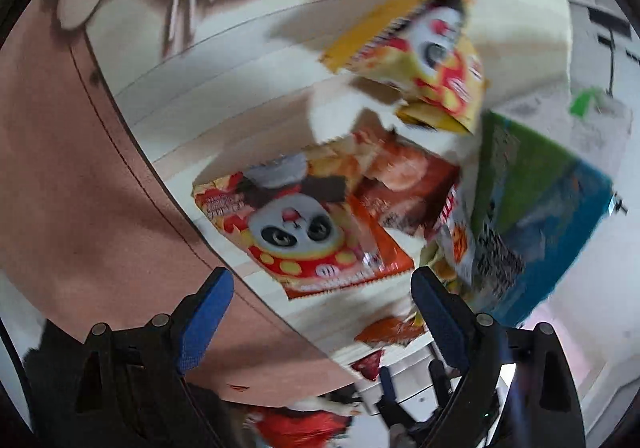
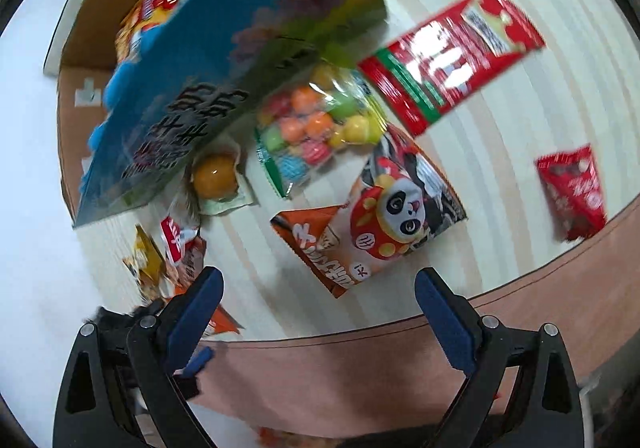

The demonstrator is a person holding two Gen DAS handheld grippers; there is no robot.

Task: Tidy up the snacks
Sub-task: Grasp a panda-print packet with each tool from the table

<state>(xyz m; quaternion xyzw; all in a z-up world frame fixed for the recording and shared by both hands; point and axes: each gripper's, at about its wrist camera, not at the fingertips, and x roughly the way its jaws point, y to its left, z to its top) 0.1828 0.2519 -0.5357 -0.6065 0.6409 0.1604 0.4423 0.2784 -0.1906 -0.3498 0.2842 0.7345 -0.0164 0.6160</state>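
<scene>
Both our tongs, the left gripper [image 1: 322, 300] and the right gripper [image 2: 318, 298], hang spread and empty above the striped mat [image 2: 500, 120]. Just ahead of the right one lies the panda packet [image 2: 404, 216]; the candy bag [image 2: 320, 128] lies beyond, half under the blue box [image 2: 224, 60]. We should probably slow down, since both views are blurred, and pinch a free packet edge instead of pressing flat.

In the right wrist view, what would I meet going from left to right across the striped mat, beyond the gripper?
Blue and green box → orange jelly cup → bag of coloured candy balls → panda snack packet → small red packet.
</scene>
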